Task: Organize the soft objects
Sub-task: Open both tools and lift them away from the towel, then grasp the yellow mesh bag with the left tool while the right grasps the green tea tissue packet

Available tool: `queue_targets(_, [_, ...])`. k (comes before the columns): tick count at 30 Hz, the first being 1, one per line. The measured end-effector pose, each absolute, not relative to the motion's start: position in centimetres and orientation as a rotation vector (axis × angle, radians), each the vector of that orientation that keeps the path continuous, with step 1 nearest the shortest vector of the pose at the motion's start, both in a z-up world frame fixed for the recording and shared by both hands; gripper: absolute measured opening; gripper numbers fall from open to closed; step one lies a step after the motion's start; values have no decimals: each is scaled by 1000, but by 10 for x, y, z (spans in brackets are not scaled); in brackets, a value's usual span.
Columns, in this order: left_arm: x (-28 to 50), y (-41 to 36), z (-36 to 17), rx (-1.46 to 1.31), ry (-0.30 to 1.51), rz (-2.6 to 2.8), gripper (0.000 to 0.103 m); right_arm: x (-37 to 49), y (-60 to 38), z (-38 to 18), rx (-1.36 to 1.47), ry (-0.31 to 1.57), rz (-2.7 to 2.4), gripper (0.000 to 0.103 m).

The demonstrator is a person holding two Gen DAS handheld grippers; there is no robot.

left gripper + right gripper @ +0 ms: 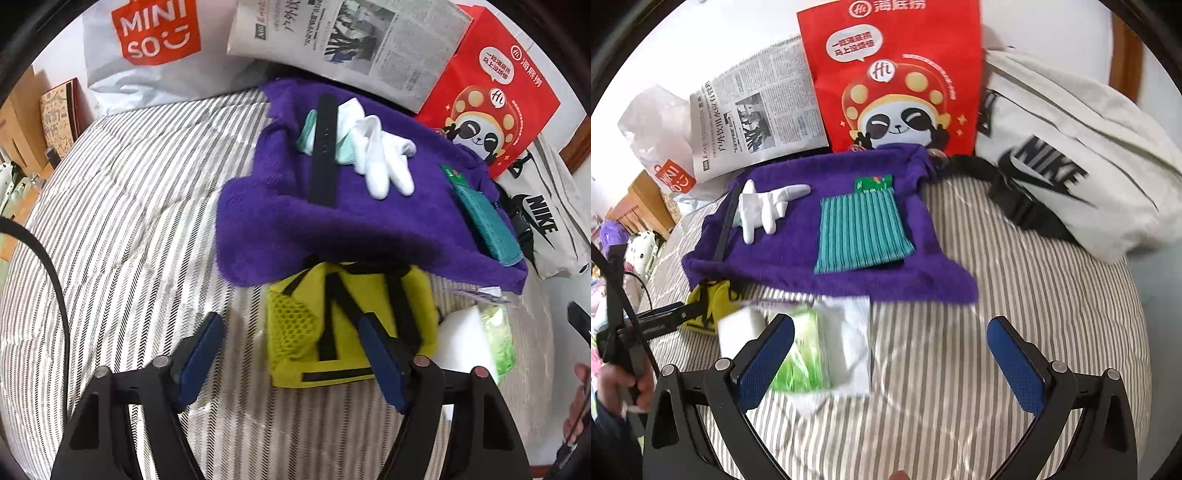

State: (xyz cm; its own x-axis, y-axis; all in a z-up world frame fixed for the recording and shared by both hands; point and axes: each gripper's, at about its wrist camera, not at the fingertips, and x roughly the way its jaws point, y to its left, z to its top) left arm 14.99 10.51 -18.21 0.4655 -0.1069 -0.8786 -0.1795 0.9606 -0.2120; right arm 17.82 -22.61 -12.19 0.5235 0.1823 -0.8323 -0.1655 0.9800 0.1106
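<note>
A purple fluffy towel (280, 221) lies on the striped bed and carries a black strap (325, 147), white gloves (384, 162), pale socks (308, 129) and a teal ribbed cloth (484, 221). A yellow pouch (351, 321) with black straps pokes out from under its near edge. My left gripper (291, 350) is open over the pouch: the right pad overlaps it and the left pad stands off it. A white and green packet (812, 343) lies just below the towel (775, 254). My right gripper (892, 350) is open and empty, its left finger over that packet.
A red panda bag (897, 81), a newspaper (757, 110), a white Miniso bag (147, 48) and a white Nike bag (1071, 166) line the back of the bed. The striped cover (129, 221) spreads to the left. A hand (617, 384) holds the left gripper.
</note>
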Motion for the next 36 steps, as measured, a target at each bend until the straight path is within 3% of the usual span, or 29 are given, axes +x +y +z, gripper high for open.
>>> queue_targets(4, [147,102,-183,-256,1060,-2,31,158,-238,-124,65,999,200,103])
queue_targets(10, [128,105,-174,-245,1016,-21,21,142,-245,-128,68,1008,185,103])
queue_targets(23, [114,129,-178,-271,1032,-19,21,133,-217,-153,61,1063,244,102])
queue_targets(26, [112,131,-183,-295,1036,-26,22,139,-198,-161,46,1057,284,96])
queue_targets(34, [111,134,-186,-320,1039,-44,22,164,-161,-181,-23,1080,322,94])
queue_targets(36, [112,134,-188,-326,1039,-40,22,168,-155,-186,-50,1089,320,90])
